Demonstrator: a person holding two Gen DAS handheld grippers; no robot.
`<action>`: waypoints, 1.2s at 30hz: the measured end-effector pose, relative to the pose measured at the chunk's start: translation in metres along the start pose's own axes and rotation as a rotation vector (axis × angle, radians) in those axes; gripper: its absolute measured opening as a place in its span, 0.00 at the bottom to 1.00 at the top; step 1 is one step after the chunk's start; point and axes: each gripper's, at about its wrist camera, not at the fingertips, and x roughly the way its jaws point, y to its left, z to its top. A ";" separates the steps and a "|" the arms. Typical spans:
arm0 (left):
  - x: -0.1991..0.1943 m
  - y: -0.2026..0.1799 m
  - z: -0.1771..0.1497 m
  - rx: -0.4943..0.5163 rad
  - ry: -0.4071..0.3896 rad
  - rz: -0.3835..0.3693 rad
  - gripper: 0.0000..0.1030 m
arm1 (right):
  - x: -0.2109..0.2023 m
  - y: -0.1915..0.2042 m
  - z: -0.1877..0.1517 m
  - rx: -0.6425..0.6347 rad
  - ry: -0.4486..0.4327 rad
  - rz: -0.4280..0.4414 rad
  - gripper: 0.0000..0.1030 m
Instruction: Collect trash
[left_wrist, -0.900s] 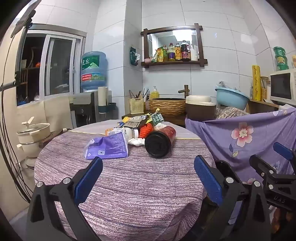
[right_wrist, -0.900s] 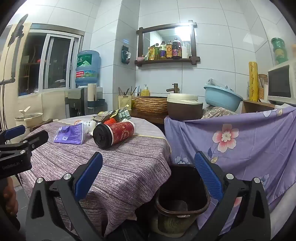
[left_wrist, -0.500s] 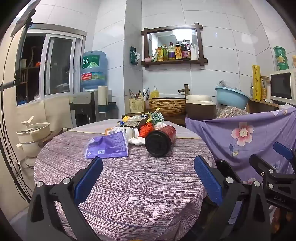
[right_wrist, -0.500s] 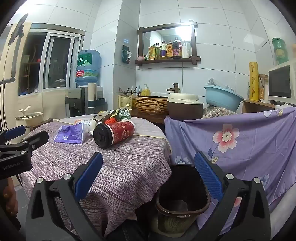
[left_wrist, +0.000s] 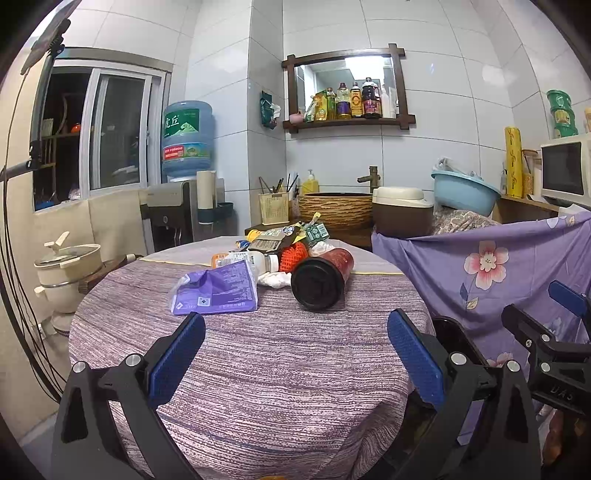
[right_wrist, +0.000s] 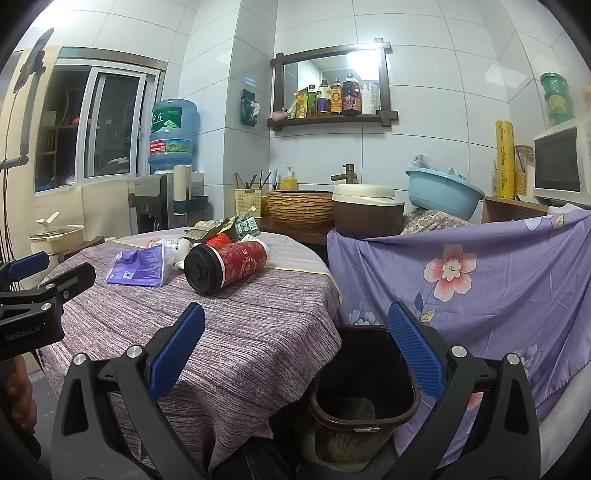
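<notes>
The trash is all bunched at the far side of the round table (left_wrist: 280, 369): a red cup with a black lid (left_wrist: 320, 279) lying on its side in the centre of the left wrist view, a flattened purple packet (left_wrist: 216, 290) just to its left, and behind them, in a loose heap, a white bottle (left_wrist: 258, 260), crumpled white tissue (left_wrist: 274, 280), a scrap of orange mesh (left_wrist: 293, 256) and several wrappers (left_wrist: 286, 234). Nothing has been collected yet, so this looks like the opening, the approach before the first pick.

The left gripper (left_wrist: 295, 354) sits at the bottom of its frame, tongs spread wide with nothing between them, bare striped cloth separating it from the cup and packet above. The right gripper (right_wrist: 295, 354) is spread wide and empty too, low in its own frame, hanging over the table's edge with the cup up and to the left of it.

Straight ahead of the right gripper, at lower centre, stands the dark bin (right_wrist: 364, 373), mouth open, tucked just beside the table and against the purple flowered cloth (right_wrist: 480, 280).

Next, I'd say, one gripper needs to travel forward across the cloth and straddle the cup's round body, or slide a finger under the flat packet, then carry it to that bin.
</notes>
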 end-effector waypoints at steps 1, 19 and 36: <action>0.000 0.000 0.000 0.000 0.001 0.000 0.95 | 0.000 0.000 0.000 0.000 0.001 0.001 0.95; -0.002 -0.001 -0.003 0.004 0.003 0.001 0.95 | 0.002 -0.002 -0.003 0.002 0.004 0.001 0.95; -0.001 -0.001 -0.003 0.004 0.007 0.002 0.95 | 0.005 0.002 -0.009 0.002 0.008 0.001 0.95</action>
